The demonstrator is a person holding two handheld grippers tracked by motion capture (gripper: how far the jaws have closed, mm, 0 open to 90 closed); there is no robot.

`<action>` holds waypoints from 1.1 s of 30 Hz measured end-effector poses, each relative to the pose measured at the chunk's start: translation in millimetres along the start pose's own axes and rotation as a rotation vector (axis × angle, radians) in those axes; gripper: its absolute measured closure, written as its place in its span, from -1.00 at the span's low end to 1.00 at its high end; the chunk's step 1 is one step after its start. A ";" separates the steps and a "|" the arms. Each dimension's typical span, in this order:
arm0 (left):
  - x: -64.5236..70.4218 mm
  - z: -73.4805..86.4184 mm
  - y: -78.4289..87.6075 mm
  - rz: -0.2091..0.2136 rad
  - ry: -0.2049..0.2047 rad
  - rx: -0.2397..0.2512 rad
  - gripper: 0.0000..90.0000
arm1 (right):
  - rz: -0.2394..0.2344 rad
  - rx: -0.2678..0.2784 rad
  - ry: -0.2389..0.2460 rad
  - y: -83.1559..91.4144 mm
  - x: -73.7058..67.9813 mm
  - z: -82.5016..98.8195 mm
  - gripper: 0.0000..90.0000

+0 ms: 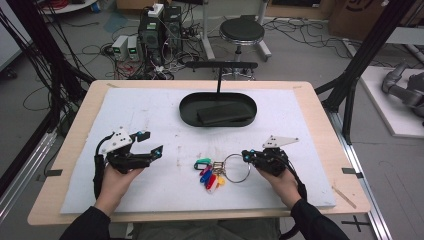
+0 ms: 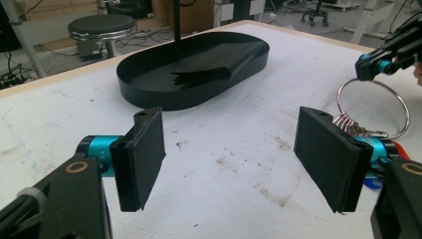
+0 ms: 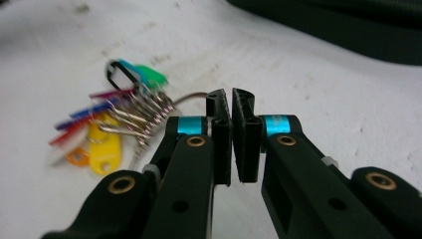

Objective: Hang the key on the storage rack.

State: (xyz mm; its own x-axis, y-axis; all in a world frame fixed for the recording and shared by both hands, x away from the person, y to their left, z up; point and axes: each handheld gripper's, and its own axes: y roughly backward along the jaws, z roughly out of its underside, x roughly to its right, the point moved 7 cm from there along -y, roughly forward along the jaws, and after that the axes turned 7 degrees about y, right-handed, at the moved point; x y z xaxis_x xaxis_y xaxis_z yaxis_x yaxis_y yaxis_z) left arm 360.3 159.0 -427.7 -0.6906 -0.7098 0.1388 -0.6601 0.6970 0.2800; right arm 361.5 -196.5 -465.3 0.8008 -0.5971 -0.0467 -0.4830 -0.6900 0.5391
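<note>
Black jaws of the right gripper [image 3: 232, 107] fill the near foreground of its own view, pressed together on the wire of a large metal key ring [image 1: 236, 167], which runs out from between the pads toward the left. Seen from above, the ring lies flat on the white mat [image 1: 150, 110], its right edge pinched at that gripper's tips. Just beyond the ring's far side from the right gripper hangs a cluster of small split rings carrying coloured plastic key tags [image 1: 207, 175] in green, blue, red and yellow, fanned out on the mat. Farther off, on the other side of the tags, the left gripper [image 1: 150, 142] rests in the person's left hand with its jaws spread wide and nothing between them. Ahead of both grippers sits a black oval tray [image 1: 187, 107], a dark folded item [image 1: 222, 115] inside.
</note>
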 end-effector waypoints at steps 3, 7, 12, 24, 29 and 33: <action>1.0 -0.2 -1.1 0.004 -0.006 -0.002 -0.37 | -0.031 0.047 -0.026 4.0 -3.5 -6.1 0.95; 2.1 -0.5 -1.3 0.008 -0.012 -0.003 -0.37 | -0.050 0.076 -0.020 5.5 -10.0 -11.2 0.95; 2.1 -0.3 -1.1 0.006 -0.014 -0.004 -0.38 | -0.081 0.098 -0.023 4.4 -20.4 -16.4 0.94; 4.9 0.2 -2.8 0.011 -0.036 -0.011 -0.38 | -0.114 0.038 -0.014 -3.9 -33.6 -10.8 0.92; 5.0 1.0 -3.2 0.011 -0.034 -0.015 -0.37 | -0.109 0.025 -0.015 -3.5 -32.4 -10.0 0.93; 4.8 0.9 -2.9 0.012 -0.035 -0.013 -0.37 | -0.110 0.021 0.003 -2.7 -33.8 -12.1 0.94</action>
State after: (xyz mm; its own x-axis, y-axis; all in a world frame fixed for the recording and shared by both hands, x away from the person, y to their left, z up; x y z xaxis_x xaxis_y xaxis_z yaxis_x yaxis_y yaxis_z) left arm 358.6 153.6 -428.7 -0.7086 -0.6972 0.1086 -0.6479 0.7039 0.2912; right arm 340.0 -169.5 -455.0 0.8503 -0.5163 -0.1023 -0.3994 -0.7595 0.5134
